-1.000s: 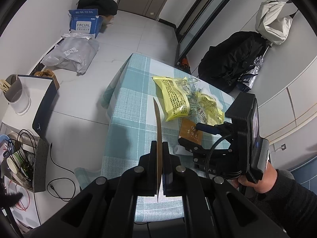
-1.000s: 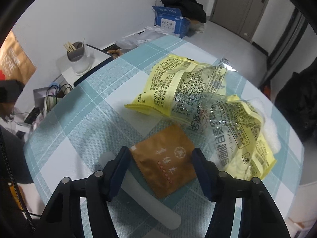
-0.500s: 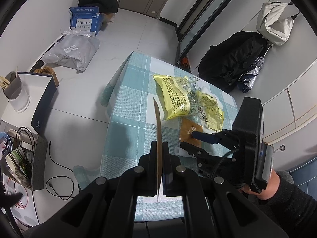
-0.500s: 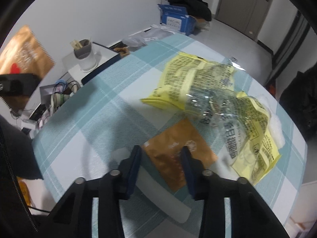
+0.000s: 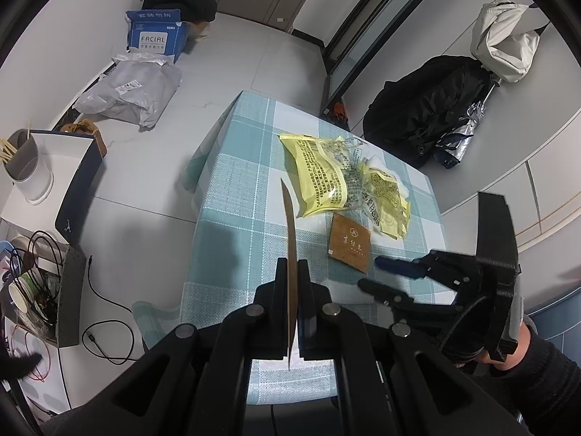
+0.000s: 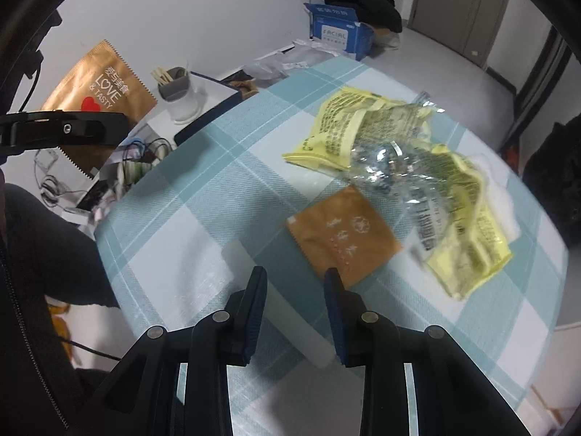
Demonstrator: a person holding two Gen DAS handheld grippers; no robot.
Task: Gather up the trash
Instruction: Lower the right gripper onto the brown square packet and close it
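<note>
My left gripper is shut on a large brown paper bag, which I see edge-on; from the right wrist its printed face hangs at the far left. On the checked tablecloth lie a small brown packet and two crumpled yellow wrappers. My right gripper hovers just short of the brown packet, its jaws narrowed on a white translucent wrapper that runs between them.
Left of the table, a white cup of sticks stands on a box, with cables below it. A grey parcel and a blue carton lie on the floor. A black backpack leans against the far wall.
My right gripper's jaws have narrowed around the white wrapper, pulled back from the small brown packet and risen a little. The left gripper and its bag have not moved.
</note>
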